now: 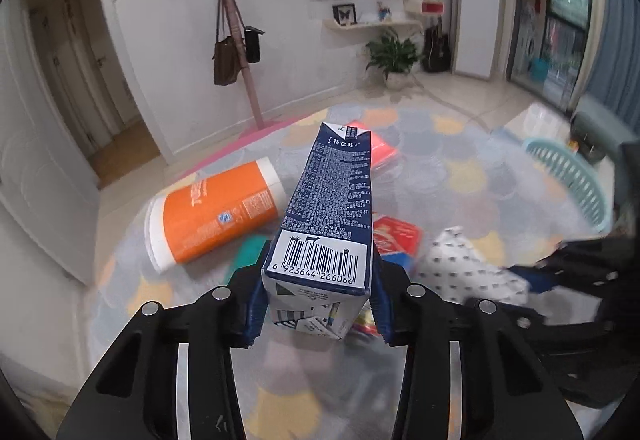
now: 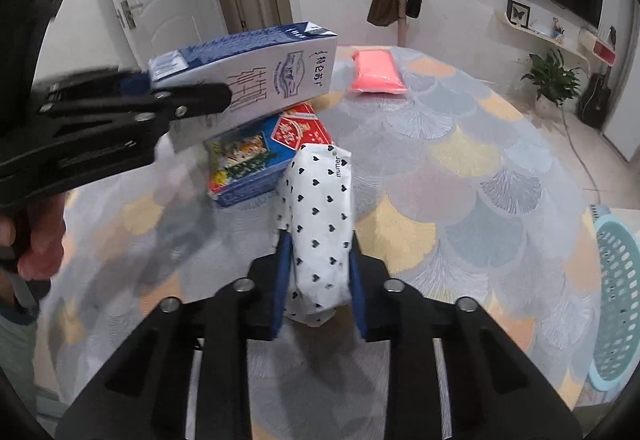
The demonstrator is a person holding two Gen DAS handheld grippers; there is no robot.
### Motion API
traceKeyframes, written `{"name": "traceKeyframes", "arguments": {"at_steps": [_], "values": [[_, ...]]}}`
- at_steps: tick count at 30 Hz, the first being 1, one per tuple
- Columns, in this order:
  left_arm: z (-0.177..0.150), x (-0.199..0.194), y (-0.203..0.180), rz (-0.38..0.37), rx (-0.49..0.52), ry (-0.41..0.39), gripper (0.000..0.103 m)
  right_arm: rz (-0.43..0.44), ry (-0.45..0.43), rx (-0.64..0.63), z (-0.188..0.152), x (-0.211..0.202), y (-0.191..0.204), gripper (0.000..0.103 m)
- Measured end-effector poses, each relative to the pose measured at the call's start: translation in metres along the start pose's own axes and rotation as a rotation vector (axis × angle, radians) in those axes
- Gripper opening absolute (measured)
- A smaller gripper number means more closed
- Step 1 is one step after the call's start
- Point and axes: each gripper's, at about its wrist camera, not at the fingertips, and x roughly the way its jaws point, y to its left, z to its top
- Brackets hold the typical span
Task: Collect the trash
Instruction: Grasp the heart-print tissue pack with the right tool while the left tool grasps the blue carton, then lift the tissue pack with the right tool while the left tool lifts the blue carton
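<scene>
My left gripper point(image 1: 318, 304) is shut on a blue and white milk carton point(image 1: 328, 216) and holds it above the patterned rug; the carton also shows in the right wrist view point(image 2: 256, 72), held by that gripper's black fingers point(image 2: 192, 100). My right gripper point(image 2: 318, 280) is shut on a white packet with black hearts point(image 2: 320, 224), which also shows in the left wrist view point(image 1: 460, 268). A red and blue box point(image 2: 264, 156) lies on the rug beneath the carton. A pink packet point(image 2: 376, 72) lies farther away. An orange and white canister point(image 1: 216, 216) lies on its side at the left.
A teal plastic basket point(image 2: 618, 300) stands at the rug's right edge, also in the left wrist view point(image 1: 572, 180). A coat rack point(image 1: 240, 40) with bags stands by the wall. A potted plant point(image 1: 394, 58) and a guitar point(image 1: 436, 44) are beyond the rug.
</scene>
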Motion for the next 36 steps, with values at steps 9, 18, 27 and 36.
{"name": "traceKeyframes", "arguments": {"at_steps": [9,18,27,36], "values": [[-0.056,-0.055,0.008,-0.054,-0.279,-0.006,0.041,-0.017,-0.043,0.048,-0.020,-0.032,-0.009,0.016],[-0.118,-0.074,-0.013,-0.034,-0.321,0.069,0.041,-0.048,-0.072,0.040,-0.037,-0.061,-0.011,0.016],[-0.098,-0.060,-0.018,-0.066,-0.331,0.105,0.064,-0.060,-0.063,0.062,-0.046,-0.072,-0.024,0.016],[-0.085,-0.030,-0.027,-0.001,-0.302,0.213,0.034,-0.104,-0.103,0.071,-0.049,-0.092,-0.039,0.016]]}}
